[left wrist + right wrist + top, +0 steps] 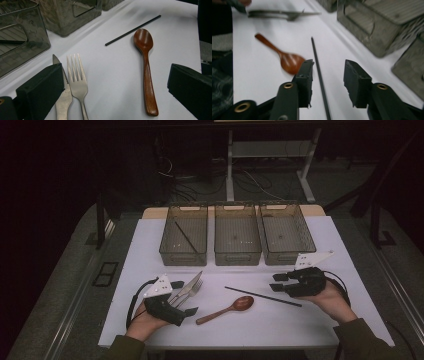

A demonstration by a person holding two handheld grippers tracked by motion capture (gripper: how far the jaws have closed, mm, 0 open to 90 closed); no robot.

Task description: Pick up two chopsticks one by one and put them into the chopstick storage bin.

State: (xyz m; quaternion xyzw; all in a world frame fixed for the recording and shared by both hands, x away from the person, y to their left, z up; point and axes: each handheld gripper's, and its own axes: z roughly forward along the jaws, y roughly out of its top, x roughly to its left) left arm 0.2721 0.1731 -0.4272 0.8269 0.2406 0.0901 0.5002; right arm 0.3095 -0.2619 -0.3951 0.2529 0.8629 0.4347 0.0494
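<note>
The right hand-held gripper [328, 82], jaws part-open and gripping nothing, straddles the black chopstick [320, 77] lying flat on the white bench [300, 325], its long axis running straight ahead between them (the left hand-held gripper [182, 297] sits farther off, wide open).

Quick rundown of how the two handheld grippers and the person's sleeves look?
Both are black two-jaw tools. The left gripper and the right gripper each carry a pale grey three-cornered plate on top and trail a black cable. Up close, the jaws end in blocky black pads on arms with brass-coloured pivot rings. The sleeves are dark olive.
</note>
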